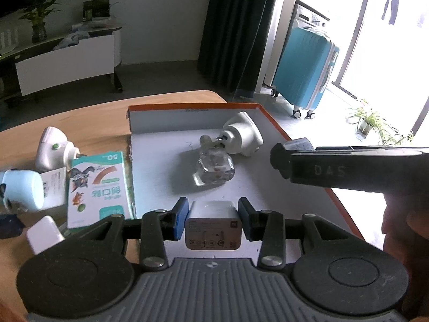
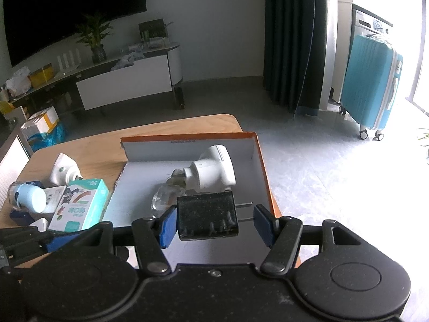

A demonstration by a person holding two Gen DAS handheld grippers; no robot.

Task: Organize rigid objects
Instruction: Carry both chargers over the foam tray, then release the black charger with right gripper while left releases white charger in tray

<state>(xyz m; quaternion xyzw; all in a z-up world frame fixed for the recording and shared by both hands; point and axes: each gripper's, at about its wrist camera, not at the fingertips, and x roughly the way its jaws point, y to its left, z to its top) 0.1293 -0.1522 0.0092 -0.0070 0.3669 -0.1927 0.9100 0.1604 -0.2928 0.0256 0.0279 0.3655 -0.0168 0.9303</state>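
Observation:
My left gripper [image 1: 213, 218] is shut on a white charger cube [image 1: 213, 225], held over the near edge of the orange-rimmed white box [image 1: 150, 166]. My right gripper [image 2: 215, 224] holds a black plug adapter [image 2: 207, 218] between its pads, prongs pointing right and touching the right pad, over the box's [image 2: 257, 166] near right part. In the box lie a white plug-in vaporizer [image 1: 242, 134] and a clear liquid bottle [image 1: 214, 167], also in the right wrist view [image 2: 211, 171] [image 2: 165, 197]. The right gripper's finger [image 1: 335, 170] reaches in from the right.
Left of the box on the wooden table [image 1: 102, 118] lie a teal bandage carton [image 1: 100, 187], a second white vaporizer [image 1: 52, 147], a pale blue bottle [image 1: 22, 193] and a small white block [image 1: 44, 234]. A teal suitcase [image 1: 304, 67] stands on the floor beyond.

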